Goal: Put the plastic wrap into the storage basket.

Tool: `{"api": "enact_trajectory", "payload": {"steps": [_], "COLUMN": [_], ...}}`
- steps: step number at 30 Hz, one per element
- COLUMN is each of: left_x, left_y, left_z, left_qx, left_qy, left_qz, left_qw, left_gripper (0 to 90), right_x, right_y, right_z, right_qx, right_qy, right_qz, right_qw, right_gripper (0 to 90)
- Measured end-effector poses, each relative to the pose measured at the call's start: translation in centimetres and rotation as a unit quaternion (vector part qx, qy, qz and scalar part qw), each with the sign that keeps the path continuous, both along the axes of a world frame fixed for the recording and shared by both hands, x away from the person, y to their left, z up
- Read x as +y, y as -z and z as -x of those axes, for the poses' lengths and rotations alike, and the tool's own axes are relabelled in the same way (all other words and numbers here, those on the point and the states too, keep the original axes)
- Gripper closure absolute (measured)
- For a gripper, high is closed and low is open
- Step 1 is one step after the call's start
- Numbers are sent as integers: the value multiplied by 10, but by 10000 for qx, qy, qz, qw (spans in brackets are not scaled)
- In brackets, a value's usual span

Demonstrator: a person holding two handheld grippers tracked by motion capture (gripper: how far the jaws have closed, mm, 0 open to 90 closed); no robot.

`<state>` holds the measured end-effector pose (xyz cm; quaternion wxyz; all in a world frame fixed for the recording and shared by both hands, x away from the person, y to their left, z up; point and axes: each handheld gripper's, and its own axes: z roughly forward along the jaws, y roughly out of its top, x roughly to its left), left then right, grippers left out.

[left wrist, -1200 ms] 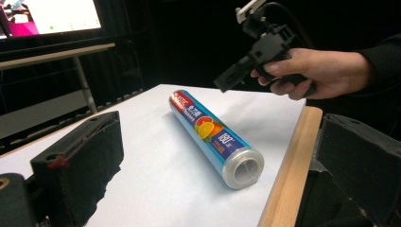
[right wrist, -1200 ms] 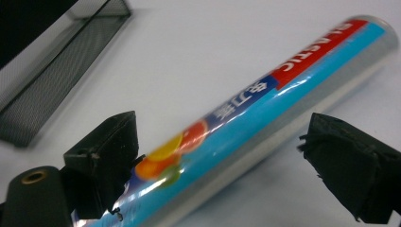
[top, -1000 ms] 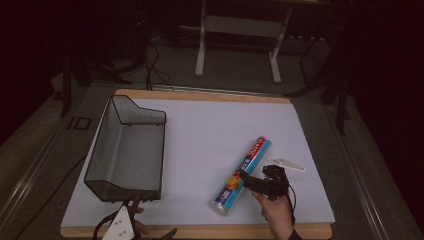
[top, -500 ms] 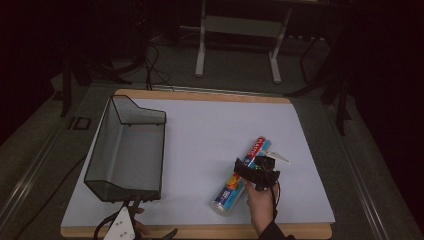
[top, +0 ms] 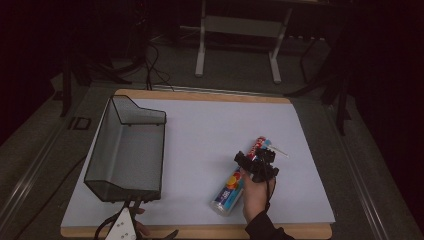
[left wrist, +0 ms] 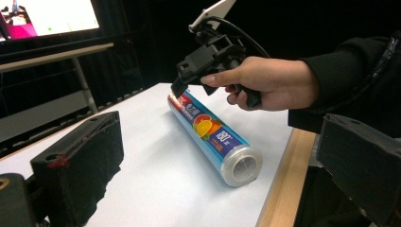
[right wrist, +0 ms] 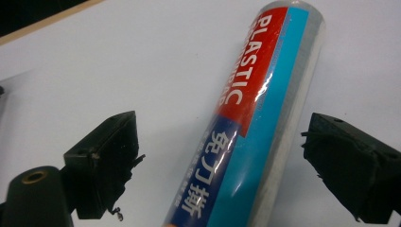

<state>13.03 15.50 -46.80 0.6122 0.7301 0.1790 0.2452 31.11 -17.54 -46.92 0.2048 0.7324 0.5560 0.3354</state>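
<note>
Blue-and-red plastic wrap roll (top: 242, 174) lies on the table at roughly 5 o'clock from centre, pointing toward 1 o'clock, with the right gripper (top: 256, 162) poised over its far half, jaws spread wide on either side and not yet touching; the left gripper (top: 131, 216) rests open at the 7 o'clock edge. Risk: the glossy cylinder may roll or squirt out if the jaws close off-centre. White sheet (top: 210, 130) covers the wooden table (top: 200, 231), a mesh basket (top: 127, 150) sits at 9 o'clock, and the surrounding room is dark.
</note>
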Motion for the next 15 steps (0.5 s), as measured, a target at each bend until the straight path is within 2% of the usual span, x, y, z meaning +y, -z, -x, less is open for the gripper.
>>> {"api": "enact_trajectory", "payload": {"steps": [4, 10, 11, 15], "left_x": [0, 0, 0, 0], "left_y": [0, 0, 0, -1], "left_z": [1, 1, 1, 2], "left_qx": [-13, -34, -33, -40], "left_qy": [-12, -16, -17, -16], "left_qz": [-2, -10, -9, 3], "left_qw": [10000, 10000, 10000, 10000], "left_gripper": [23, 23, 23, 23], "right_x": [-1, -15, -17, -23], "right_y": [2, 14, 15, 22], "right_z": [-10, -24, -24, -27], "right_qx": [103, 686, 737, 1109], "right_qy": [226, 597, 632, 669], "right_qz": [183, -100, -125, -473], "right_qw": [9995, 9958, 9952, 9905], "right_gripper": [108, 108, 108, 107]}}
